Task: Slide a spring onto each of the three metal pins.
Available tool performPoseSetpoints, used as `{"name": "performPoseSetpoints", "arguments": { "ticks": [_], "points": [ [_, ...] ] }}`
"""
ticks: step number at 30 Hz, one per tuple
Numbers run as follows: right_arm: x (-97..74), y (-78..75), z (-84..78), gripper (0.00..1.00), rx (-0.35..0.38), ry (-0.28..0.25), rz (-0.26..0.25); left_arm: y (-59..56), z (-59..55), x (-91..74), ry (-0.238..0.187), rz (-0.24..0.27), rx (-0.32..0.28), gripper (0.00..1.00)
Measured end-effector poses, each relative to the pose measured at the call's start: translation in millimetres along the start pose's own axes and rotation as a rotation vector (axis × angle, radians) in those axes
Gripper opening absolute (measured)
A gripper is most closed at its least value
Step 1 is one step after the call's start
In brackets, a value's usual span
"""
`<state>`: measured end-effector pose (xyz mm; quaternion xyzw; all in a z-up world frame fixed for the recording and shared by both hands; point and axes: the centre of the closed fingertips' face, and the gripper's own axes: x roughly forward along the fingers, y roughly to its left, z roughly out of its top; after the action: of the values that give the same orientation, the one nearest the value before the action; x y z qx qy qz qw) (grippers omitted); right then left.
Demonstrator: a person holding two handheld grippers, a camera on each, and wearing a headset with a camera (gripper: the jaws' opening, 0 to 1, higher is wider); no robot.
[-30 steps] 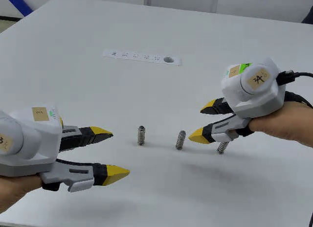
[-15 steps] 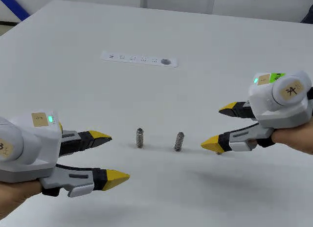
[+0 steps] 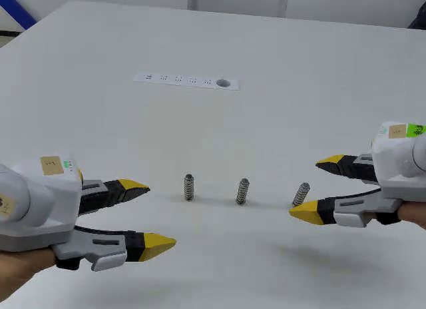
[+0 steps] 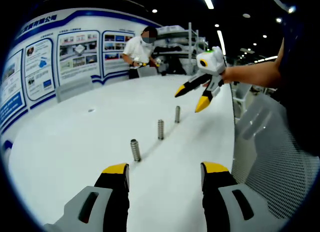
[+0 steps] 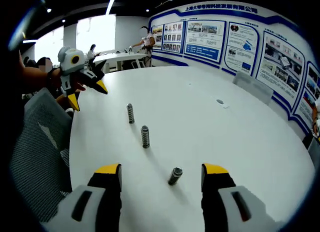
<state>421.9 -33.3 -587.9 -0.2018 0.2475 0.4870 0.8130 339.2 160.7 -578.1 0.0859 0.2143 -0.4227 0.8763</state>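
Note:
Three metal pins stand in a row on the white table, each with a spring around it: the left spring (image 3: 189,187), the middle spring (image 3: 243,191) and the right spring (image 3: 301,194), which leans a little. My left gripper (image 3: 146,214) is at the lower left, open and empty, pointing at the row (image 4: 135,149). On the right side my right gripper (image 3: 318,187) is open and empty, just right of the leaning spring (image 5: 175,176). The left gripper (image 5: 86,92) also appears in the right gripper view, and the right gripper (image 4: 194,95) in the left gripper view.
A white power strip (image 3: 185,80) lies flat farther back on the table (image 3: 299,69). In the gripper views, mesh chair backs (image 4: 270,142) stand at the table's edge, wall posters hang around the room, and people stand at a far table (image 5: 120,56).
My right gripper has drawn back to the right and lower, away from the right spring, which now stands uncovered. The left gripper has stayed about where it was.

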Motion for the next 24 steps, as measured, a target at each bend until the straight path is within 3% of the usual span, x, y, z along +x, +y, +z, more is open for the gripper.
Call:
{"name": "performPoseSetpoints", "arguments": {
  "ticks": [9, 24],
  "points": [
    [-11.0, 3.8, -12.8, 0.66, 0.027, -0.054, -0.019, 0.9, -3.2, 0.0, -0.003, 0.002, -0.012, 0.6],
    [-20.2, 10.8, -22.8, 0.67, 0.07, -0.088, -0.041, 0.7, -6.3, -1.9, -0.008, 0.012, -0.026, 0.6]
  ]
}}
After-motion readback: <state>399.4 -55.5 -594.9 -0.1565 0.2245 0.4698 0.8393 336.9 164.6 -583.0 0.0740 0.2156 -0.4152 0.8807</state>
